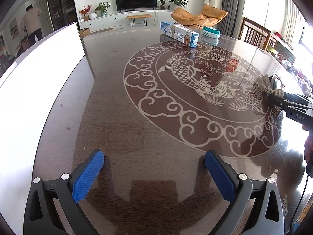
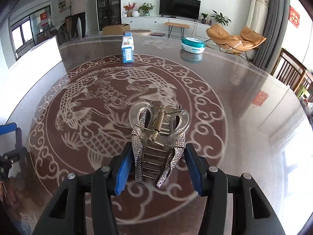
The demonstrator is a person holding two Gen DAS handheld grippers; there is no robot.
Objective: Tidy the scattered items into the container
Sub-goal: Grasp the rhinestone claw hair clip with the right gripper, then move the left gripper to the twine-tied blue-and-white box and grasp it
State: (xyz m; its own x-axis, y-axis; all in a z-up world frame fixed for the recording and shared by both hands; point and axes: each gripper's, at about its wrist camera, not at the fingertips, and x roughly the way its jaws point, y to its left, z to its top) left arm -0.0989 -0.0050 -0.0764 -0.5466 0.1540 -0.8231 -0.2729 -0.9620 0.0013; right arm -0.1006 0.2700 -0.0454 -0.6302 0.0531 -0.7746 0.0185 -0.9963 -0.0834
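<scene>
Right tongs hold a sparkly hair clip above the bench

The right tongs [image 2: 159,168] point down, their ribbed blue pads squeezing a clear plastic hair clip [image 2: 159,137] with glittery stones and a gold spring, lifted over the shiny dark bench [image 2: 244,107] with its pale fish pattern. The left tongs [image 1: 154,176] tilt down too, wide apart and empty. The white container [image 1: 39,90] sits at the left.

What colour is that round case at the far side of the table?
The round case is teal on top, white below; clearest in the right wrist view.
</scene>
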